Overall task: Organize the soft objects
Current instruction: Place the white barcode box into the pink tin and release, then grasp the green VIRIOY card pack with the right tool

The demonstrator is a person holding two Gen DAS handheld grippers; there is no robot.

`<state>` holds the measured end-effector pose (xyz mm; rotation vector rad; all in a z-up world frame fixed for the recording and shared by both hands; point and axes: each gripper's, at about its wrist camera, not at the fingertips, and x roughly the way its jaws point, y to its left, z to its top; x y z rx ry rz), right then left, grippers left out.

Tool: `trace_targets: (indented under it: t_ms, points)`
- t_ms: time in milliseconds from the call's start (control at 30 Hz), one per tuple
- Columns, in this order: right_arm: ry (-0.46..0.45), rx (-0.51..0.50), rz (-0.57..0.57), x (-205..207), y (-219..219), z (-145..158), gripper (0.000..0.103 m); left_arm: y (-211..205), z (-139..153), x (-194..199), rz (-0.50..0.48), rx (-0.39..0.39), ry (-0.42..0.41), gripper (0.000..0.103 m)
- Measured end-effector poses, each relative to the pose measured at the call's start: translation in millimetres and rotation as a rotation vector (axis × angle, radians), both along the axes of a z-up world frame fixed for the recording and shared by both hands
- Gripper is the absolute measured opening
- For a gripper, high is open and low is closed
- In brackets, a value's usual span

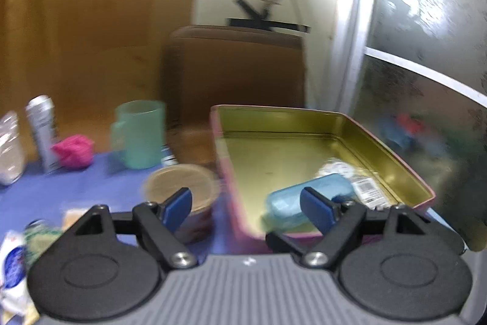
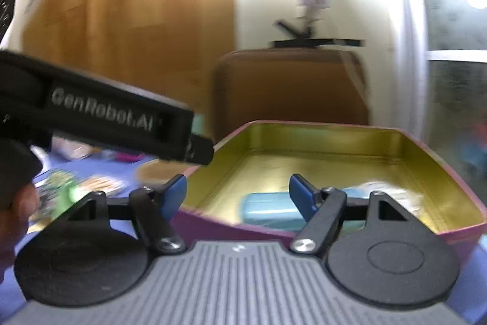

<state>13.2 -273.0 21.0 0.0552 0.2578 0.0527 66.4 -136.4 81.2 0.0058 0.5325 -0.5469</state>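
Holding nothing, your left gripper and right gripper both hover with jaws spread wide before the pink, gold-lined metal tin. Inside it lies a soft light-blue pouch; a fluffy magenta ball sits well apart on the blue tablecloth.
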Motion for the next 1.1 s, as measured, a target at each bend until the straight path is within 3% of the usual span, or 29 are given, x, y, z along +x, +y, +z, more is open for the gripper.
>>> trace_targets:
  t_ms: [100,167,267,567,733,1100]
  points:
    - [0.042,-0.003,0.096,0.2,27.3,-3.5,0.077,40.3,-10.6,-4.7,0.063,0.005,-0.001,0.082]
    - [0.034,-0.069,0.129,-2.3,49.3,-3.2,0.076,65.2,-21.5,-7.4,0.112,0.024,0.007,0.082]
    - [0.07,-0.076,0.211,2.8,71.5,-2.1,0.075,106.0,-39.9,-9.7,0.177,0.017,0.052,0.082]
    - [0.145,-0.148,0.325,13.9,124.3,-10.0,0.075,204.0,-77.2,-10.5,0.402,-0.021,0.133,0.08]
    - [0.191,-0.18,0.353,21.8,145.3,-15.0,0.075,231.0,-82.1,-10.9,0.425,-0.138,0.145,0.078]
    - [0.214,-0.234,0.397,52.8,177.2,-14.1,0.076,239.1,-83.2,-13.2,0.424,-0.206,0.138,0.076]
